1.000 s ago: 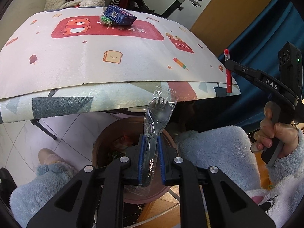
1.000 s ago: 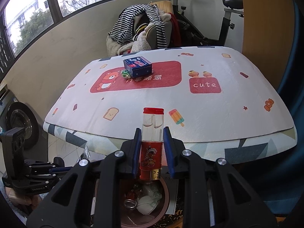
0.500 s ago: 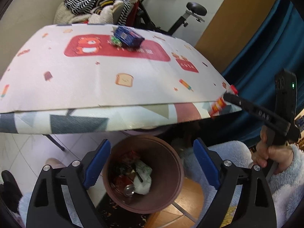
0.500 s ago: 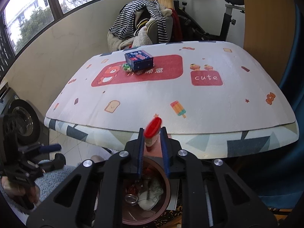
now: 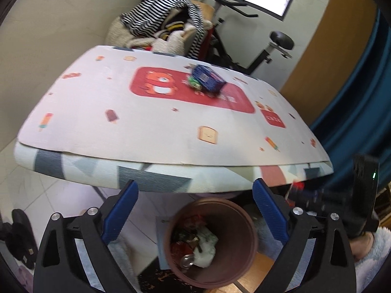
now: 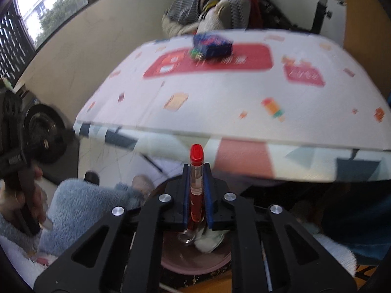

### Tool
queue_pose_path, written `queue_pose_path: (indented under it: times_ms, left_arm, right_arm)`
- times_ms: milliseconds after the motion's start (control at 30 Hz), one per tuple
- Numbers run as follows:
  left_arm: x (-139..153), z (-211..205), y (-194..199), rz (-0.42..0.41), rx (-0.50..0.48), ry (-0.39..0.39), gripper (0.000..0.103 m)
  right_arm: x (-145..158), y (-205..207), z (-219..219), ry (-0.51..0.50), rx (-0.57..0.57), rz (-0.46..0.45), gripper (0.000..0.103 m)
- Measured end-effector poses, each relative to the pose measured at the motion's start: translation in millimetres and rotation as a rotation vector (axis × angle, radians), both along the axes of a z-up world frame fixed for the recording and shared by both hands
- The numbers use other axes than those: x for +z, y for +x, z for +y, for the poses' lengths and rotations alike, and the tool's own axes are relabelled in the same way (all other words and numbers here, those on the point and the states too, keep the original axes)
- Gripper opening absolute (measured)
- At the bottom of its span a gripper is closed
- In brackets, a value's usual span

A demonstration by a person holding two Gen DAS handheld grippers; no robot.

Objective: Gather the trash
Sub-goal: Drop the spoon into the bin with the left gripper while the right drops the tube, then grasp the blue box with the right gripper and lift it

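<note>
- A brown waste bin is seen on the floor below the near edge of a table covered with a cartoon-print mat; wrappers and crumpled paper already lie inside it.
- The left gripper is held above the bin with its blue-padded jaws opening wide, and nothing is seen between them.
- The right gripper is shown with its jaws clamped together on a slim clear tube with a red cap, which stands upright between the pads, directly above the bin's rim.
- The step in hand is judged to be the dropping of the tube into the bin.
- For the next move, the right jaws would need to be parted while the tube is kept over the bin's mouth.
- A blue box and a small green item touching it are left far back on the table; they are probably to be collected afterwards, likely by the free left gripper.
</note>
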State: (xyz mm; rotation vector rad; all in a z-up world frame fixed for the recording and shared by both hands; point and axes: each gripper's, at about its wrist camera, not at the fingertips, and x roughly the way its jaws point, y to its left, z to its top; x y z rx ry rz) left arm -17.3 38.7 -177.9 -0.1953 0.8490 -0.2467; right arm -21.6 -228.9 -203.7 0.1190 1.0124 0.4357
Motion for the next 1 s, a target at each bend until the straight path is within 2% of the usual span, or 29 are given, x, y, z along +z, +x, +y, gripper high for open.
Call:
queue_pose_path:
  times_ms: [133,233,533,633,667,700,800,867,1000]
  left_arm:
    - [0.3,10.1,2.1,0.004,0.028,0.022,0.097]
    - [-1.4,13.3,2.4,0.008,0.041,0.041,0.097]
    - [-4.4,17.5,4.2,-0.001,0.071,0.079,0.097]
    - [-5.3,17.4,5.1,-0.003,0.076,0.087,0.097]
    - [-5.8,17.8,5.5,-0.004,0.077,0.088,0.097]
    - [-5.8,18.1,5.7,-0.005,0.078,0.090,0.097]
    - [-6.6,19.2,5.9,-0.008,0.083,0.092,0.097]
    - [-7.8,20.9,7.0,-0.004,0.087,0.081,0.097]
    - [-7.4,23.1,8.2,-0.014,0.099,0.076,0.097]
  right_arm:
    - [-24.8,2.1,14.3,-0.002,0.030,0.136,0.014]
    - [-36.6,2.6,19.6,-0.005,0.039,0.201,0.014]
    - [-59.8,-7.7,19.1,-0.020,0.033,0.274,0.015]
    - [-63.7,-8.4,19.1,-0.037,0.013,0.281,0.021]
    - [-63.6,-7.9,20.4,-0.039,0.009,0.274,0.038]
    - [-62.4,-7.7,19.0,-0.041,0.006,0.265,0.060]
    - [-57.6,-8.3,18.0,-0.068,-0.003,0.225,0.088]
    - [-54.2,-7.3,19.5,-0.108,-0.007,0.200,0.096]
    - [-47.6,-2.9,21.1,-0.151,-0.007,0.174,0.097]
